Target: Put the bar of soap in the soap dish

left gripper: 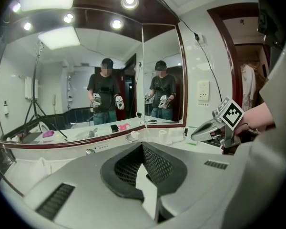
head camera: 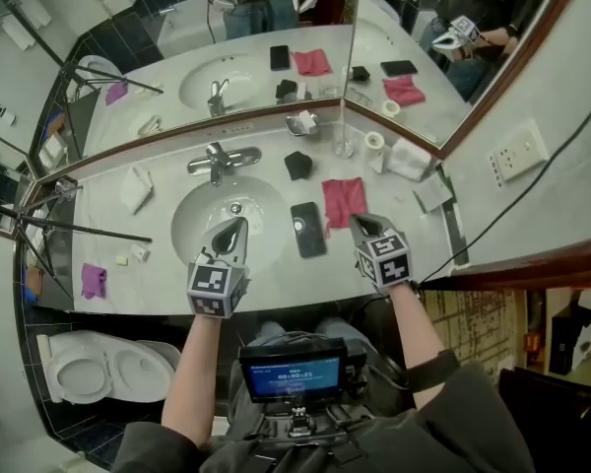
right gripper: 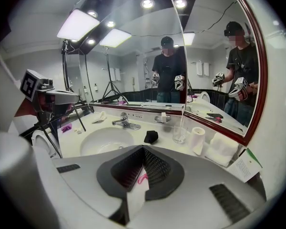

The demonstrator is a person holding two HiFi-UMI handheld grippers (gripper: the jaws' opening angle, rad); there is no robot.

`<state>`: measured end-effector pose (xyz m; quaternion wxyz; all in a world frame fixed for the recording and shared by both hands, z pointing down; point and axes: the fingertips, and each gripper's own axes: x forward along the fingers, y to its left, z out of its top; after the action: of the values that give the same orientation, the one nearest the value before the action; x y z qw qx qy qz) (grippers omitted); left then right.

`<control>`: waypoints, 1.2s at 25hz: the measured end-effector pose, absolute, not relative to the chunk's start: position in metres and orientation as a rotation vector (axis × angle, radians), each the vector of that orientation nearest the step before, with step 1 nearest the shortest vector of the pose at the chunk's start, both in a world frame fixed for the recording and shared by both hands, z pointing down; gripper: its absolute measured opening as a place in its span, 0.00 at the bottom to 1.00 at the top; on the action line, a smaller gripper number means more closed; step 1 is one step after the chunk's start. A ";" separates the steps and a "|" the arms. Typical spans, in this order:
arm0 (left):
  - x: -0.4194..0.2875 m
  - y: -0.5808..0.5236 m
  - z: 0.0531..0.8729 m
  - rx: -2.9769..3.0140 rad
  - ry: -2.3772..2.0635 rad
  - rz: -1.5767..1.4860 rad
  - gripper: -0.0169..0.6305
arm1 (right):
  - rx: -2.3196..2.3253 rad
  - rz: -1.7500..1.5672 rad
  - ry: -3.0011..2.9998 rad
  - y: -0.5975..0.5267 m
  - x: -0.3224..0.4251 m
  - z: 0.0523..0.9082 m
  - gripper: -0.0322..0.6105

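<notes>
Both tongs are pressed together, nothing pinched. We have the left tongs (head camera: 236, 225) over the sink's (head camera: 202, 215) near rim and the right tongs (head camera: 359, 221) at the pink cloth's (head camera: 344, 197) near edge, beside a black phone (head camera: 307, 229). White worktop (head camera: 158, 239), bathroom corner, mirrors (head camera: 177, 28) on two walls, toilet (head camera: 98, 368) alongside. The bar of soap (head camera: 306, 120) sits in the soap dish (head camera: 294, 127) at the mirror corner, well beyond both tongs.

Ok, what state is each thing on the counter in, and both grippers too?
Left gripper: shut, empty.
Right gripper: shut, empty.
Tap: off, no water running.
Glass: upright, looks empty.
Phone: lying flat.
Soap dish: holds a white bar.
</notes>
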<state>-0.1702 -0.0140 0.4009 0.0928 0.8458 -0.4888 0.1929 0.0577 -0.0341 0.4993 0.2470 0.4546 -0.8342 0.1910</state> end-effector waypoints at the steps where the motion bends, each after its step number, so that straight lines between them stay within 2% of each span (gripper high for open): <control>1: -0.166 -0.013 0.402 2.506 -1.452 0.572 0.03 | 1.222 0.508 -2.280 -0.033 0.059 0.500 0.07; 13: -0.136 -0.018 0.420 2.545 -1.383 0.609 0.03 | 1.004 0.031 -2.194 -0.058 0.060 0.479 0.07; 24: -0.136 -0.037 0.423 2.577 -1.318 0.562 0.03 | 0.974 0.011 -2.152 -0.069 0.049 0.472 0.07; 30: -0.115 -0.035 0.427 2.557 -1.337 0.579 0.03 | 0.903 -0.032 -2.178 -0.076 0.054 0.471 0.07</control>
<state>-0.1146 -0.0352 0.4268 0.0991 0.8646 -0.4520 0.1957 0.0540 -0.0756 0.4714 0.3821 0.3540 -0.8536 -0.0124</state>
